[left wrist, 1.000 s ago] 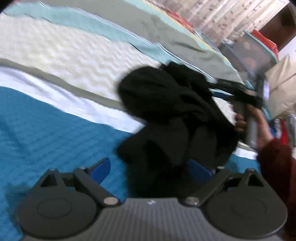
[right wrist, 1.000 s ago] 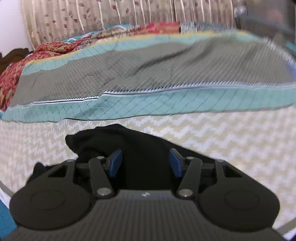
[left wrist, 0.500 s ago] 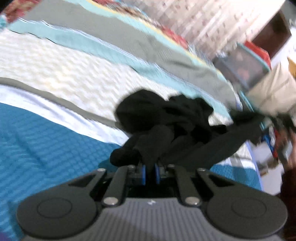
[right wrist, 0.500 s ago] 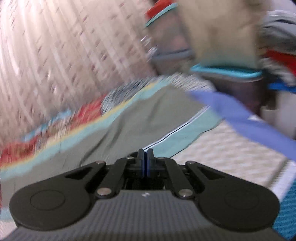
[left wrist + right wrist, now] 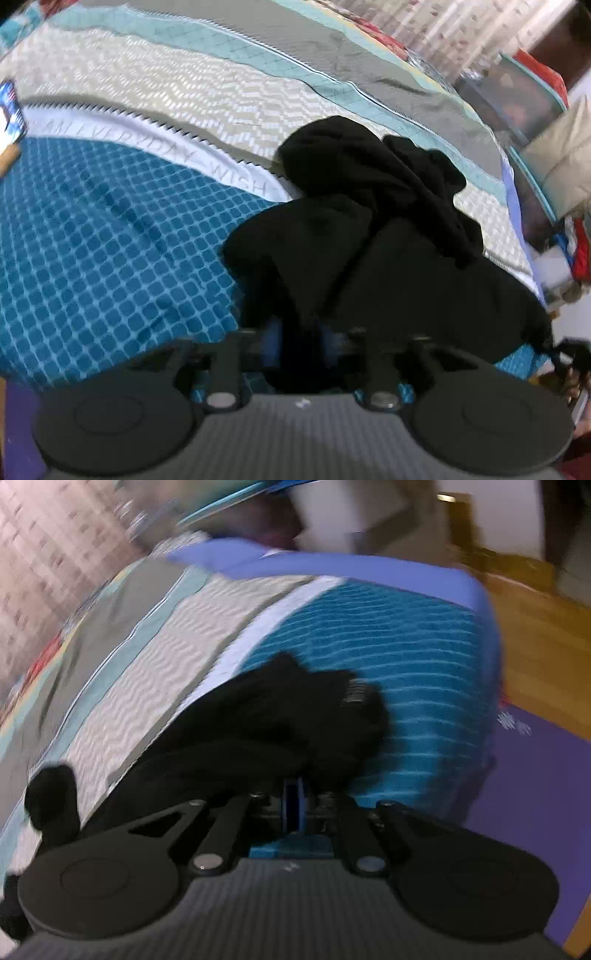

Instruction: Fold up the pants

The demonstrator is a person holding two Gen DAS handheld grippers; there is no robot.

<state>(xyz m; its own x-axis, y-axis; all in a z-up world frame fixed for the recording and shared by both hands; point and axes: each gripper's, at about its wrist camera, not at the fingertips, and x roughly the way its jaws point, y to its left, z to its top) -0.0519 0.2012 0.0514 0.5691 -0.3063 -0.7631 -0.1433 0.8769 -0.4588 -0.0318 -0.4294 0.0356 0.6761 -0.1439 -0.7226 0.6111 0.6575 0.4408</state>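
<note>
The black pants (image 5: 388, 229) lie bunched on the bed, across the blue checked and cream bands of the cover (image 5: 110, 236). My left gripper (image 5: 295, 341) is shut on a fold of the pants at their near edge; the cloth hides the fingertips. In the right wrist view the pants (image 5: 280, 716) trail left over the blue striped cover (image 5: 424, 664), and my right gripper (image 5: 293, 806) is shut on their end, blue pads pressed together. The right hand and gripper show dimly at the far right of the left wrist view (image 5: 570, 363).
The bed's right edge with a violet-blue sheet border (image 5: 369, 568) drops to a wooden floor (image 5: 535, 635) and a purple mat (image 5: 535, 794). Stacked boxes and bags (image 5: 532, 99) stand beyond the bed. A phone (image 5: 9, 110) lies at the far left.
Both grippers closed on the pants from open a second ago. The right gripper swung right and down to the bed's edge, pulling the pants out sideways. The left gripper holds the near fold.
</note>
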